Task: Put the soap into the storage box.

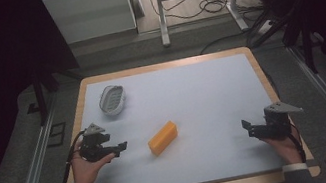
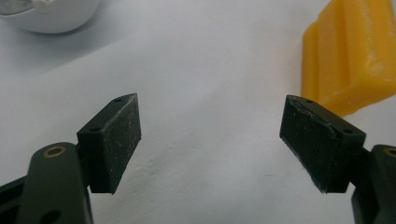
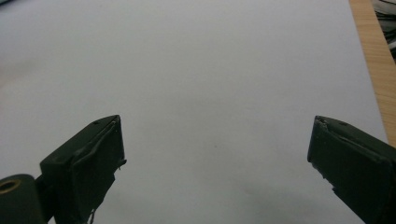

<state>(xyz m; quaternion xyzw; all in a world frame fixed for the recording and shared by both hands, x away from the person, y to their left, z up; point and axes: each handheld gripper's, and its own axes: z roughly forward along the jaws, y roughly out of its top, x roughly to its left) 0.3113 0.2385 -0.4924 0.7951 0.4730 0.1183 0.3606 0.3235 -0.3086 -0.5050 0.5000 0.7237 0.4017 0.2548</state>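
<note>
Yellow block between two spread grippers

Yellow rectangular foam block (image 1: 162, 138) lies on the white table (image 1: 202, 94). Left gripper (image 1: 121, 147), jaws spread, sits just left of it; right gripper (image 1: 245, 125), jaws spread, well right. White oval slotted dish (image 1: 112, 100) lies beyond the block's left.

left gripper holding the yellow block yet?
No. In the left gripper view the left gripper has its jaws spread wide over bare table, with the yellow block lying beyond them, untouched.
</note>
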